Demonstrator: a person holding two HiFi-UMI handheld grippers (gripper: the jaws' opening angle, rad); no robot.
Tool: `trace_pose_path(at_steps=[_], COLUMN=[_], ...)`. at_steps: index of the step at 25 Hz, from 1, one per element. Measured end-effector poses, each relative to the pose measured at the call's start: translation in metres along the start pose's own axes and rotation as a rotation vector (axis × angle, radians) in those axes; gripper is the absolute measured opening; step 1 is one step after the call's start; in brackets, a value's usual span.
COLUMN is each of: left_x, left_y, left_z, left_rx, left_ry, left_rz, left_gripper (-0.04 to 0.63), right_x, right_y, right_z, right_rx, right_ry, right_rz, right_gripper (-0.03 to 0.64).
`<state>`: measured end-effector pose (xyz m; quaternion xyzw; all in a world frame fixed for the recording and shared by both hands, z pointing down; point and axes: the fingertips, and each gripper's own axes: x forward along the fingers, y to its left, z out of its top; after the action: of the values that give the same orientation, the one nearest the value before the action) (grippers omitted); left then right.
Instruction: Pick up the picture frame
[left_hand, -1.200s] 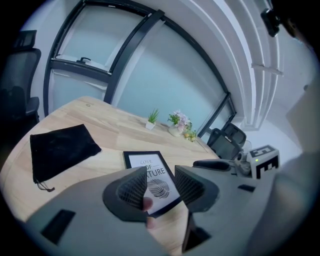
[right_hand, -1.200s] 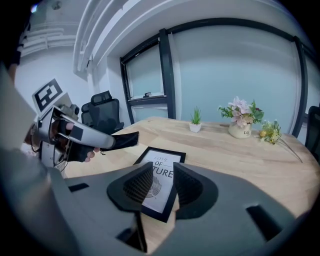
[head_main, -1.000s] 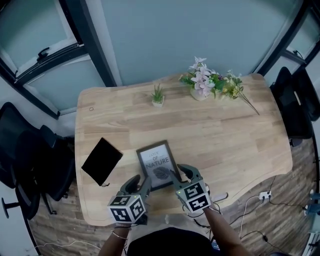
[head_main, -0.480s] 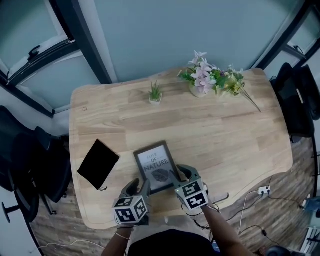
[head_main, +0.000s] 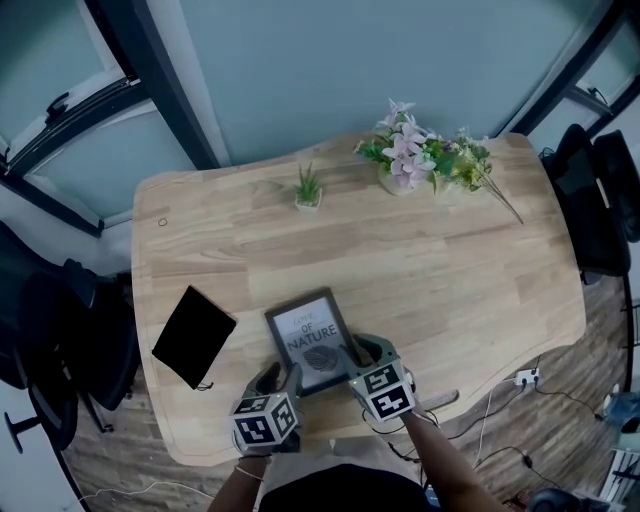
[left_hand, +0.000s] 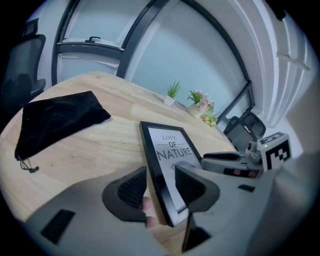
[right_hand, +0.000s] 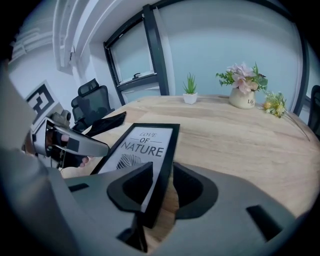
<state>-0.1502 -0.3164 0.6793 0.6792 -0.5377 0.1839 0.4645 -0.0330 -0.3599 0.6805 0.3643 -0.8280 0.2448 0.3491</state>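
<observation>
Left gripper (left_hand: 161, 187) is clamped on the frame's (head_main: 306, 332) left long edge close to the near corner. Right gripper (right_hand: 161, 187) is clamped on the right long edge opposite. Each has one jaw on the glass side and the other outside the rim. Frame sits face up by the table's (head_main: 450, 270) near edge, between both grippers, long axis pointing away from the person, far end angled slightly left. Neither hand is nearer, so the lift probably needs both rising evenly.
</observation>
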Motion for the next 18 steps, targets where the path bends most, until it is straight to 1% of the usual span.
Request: trace_pose_path(at_steps=[4, 8, 18], left_x=[0.0055, 0.0073, 0.0101], left_y=[0.0033, 0.0048, 0.003], left_z=[-0.0036, -0.0043, -0.0071], left_rx=[-0.004, -0.002, 0.053], left_ry=[0.011, 0.005, 0.002], left_rz=[0.017, 0.031, 0.083], left_gripper=[0.158, 0.16, 0.163], right_x=[0.0039, 0.0047, 0.0069], right_y=[-0.0033, -0.0032, -0.0058], right_z=[-0.0051, -0.0058, -0.0091], right_rx=[0.022, 0.052, 0.15], right_ry=[0.011, 0.001, -0.02], right_rz=[-0.001, 0.006, 0.03], right_gripper=[0.103, 0.103, 0.1])
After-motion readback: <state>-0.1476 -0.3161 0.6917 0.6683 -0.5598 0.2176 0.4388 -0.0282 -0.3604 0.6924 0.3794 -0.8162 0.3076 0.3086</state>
